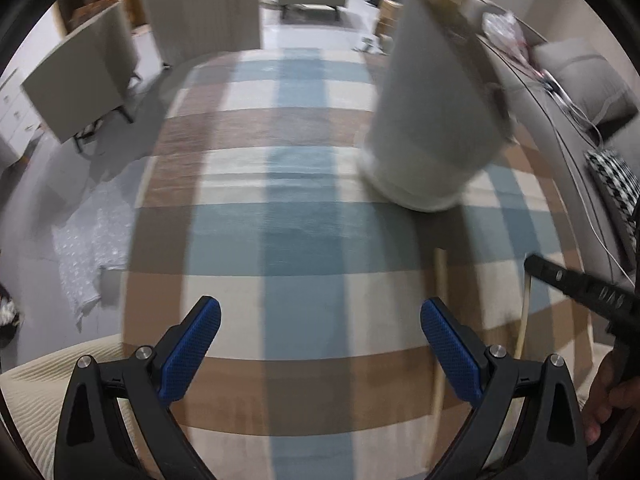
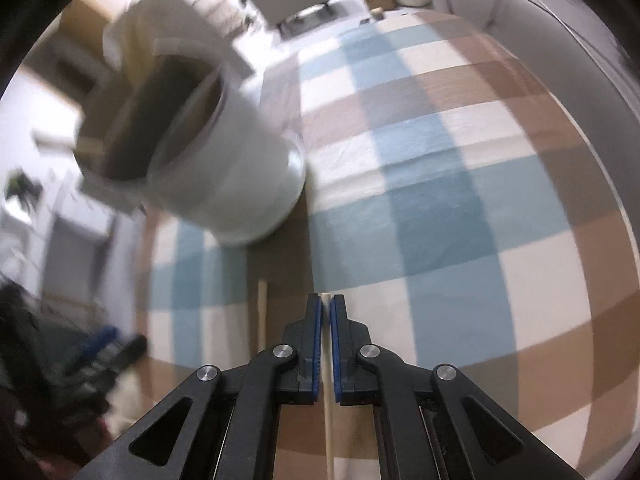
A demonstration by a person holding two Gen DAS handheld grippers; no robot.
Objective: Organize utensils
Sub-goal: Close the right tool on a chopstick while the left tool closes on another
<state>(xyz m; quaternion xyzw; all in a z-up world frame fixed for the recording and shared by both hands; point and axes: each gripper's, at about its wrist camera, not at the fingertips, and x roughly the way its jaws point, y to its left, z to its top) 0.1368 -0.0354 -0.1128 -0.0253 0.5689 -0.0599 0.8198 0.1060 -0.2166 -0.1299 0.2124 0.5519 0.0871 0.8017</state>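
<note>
Right wrist view: our right gripper (image 2: 327,306) has its jaws closed on a thin pale chopstick (image 2: 329,412), and a second stick (image 2: 262,312) lies just beside it on the checked cloth of the counter (image 2: 440,184). The white holder (image 2: 236,176) stands near (already with wooden utensils inside). Our left gripper (image 1: 320,320) is wide open, holding nothing. We judge both sticks are not yet stored.

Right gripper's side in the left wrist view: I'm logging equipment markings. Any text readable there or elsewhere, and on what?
Right gripper: raised marks on its black body, too blurred to read.
White holder: no text shows.
Checked cloth: no text.
Nothing else is legible.
</note>
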